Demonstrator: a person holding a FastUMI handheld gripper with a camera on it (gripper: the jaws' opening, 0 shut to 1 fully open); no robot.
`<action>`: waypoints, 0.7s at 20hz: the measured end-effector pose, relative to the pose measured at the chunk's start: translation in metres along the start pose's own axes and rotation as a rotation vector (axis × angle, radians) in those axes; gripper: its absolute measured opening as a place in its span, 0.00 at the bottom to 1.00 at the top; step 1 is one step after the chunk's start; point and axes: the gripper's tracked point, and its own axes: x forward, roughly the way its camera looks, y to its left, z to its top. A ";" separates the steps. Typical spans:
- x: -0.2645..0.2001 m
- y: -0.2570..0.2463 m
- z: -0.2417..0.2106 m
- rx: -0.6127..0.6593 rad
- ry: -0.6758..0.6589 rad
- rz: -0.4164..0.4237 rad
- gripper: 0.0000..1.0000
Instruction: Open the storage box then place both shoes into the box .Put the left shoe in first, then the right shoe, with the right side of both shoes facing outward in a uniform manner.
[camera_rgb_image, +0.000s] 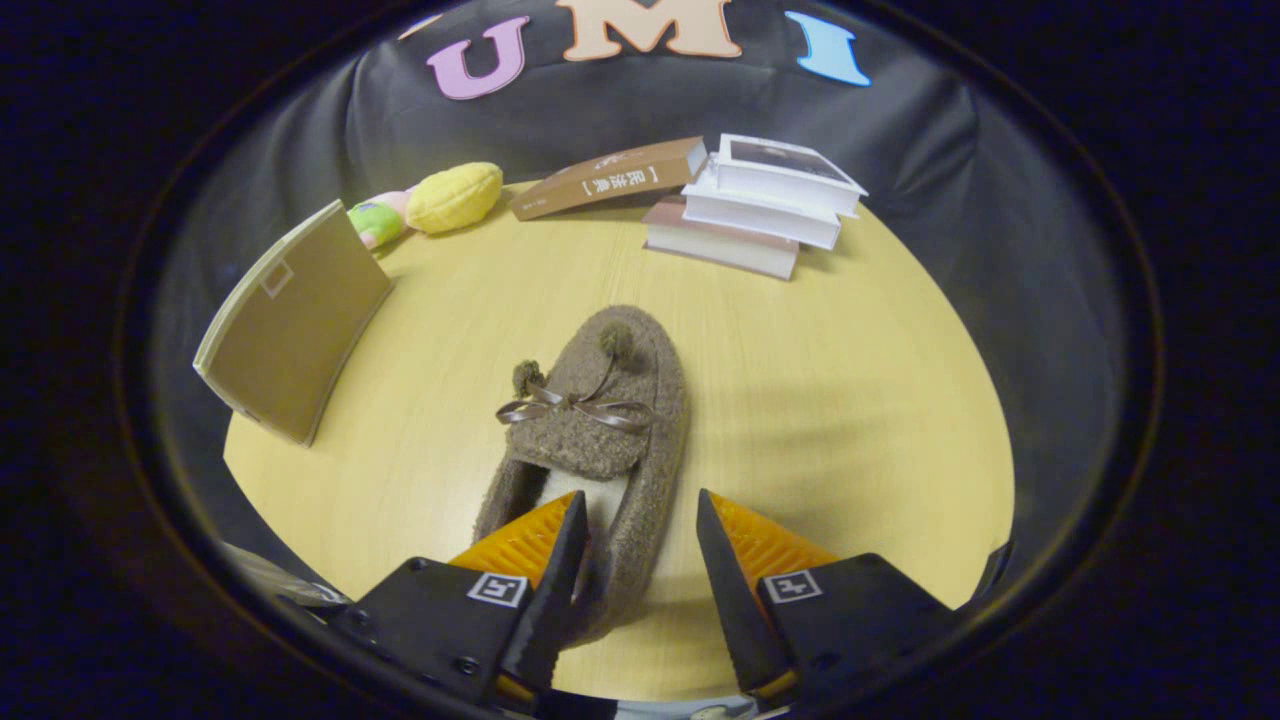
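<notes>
Nearest the lens, the gripper (640, 560) has its jaws parted, straddling the outer wall of the brown slipper (590, 440) near its heel, gripping nothing yet; probably lining up a side pinch. The slipper lies toe-away on the counter (850, 400). Beyond: a tan box (290, 320), plush toys (440, 200), stacked books (750, 200).

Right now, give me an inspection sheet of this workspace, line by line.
Surface: pale yellow wooden table, flat.
Job's things: brown fuzzy slipper with a ribbon bow, toe pointing away; its heel lies between the fingers.
Clutter: tan cardboard panel propped at an angle; yellow plush toy beside a green and pink one; brown book; stack of white and brown books.
Grippers: tongs open, one finger over the slipper's heel opening, the other outside its wall.
Cables: nothing seen.
Surroundings: black cloth wall.
</notes>
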 end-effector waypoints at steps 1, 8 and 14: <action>0.002 0.001 -0.002 0.012 0.019 0.006 0.70; -0.006 -0.010 -0.006 0.165 0.096 -0.036 0.04; -0.029 0.013 0.010 0.333 0.084 0.012 0.04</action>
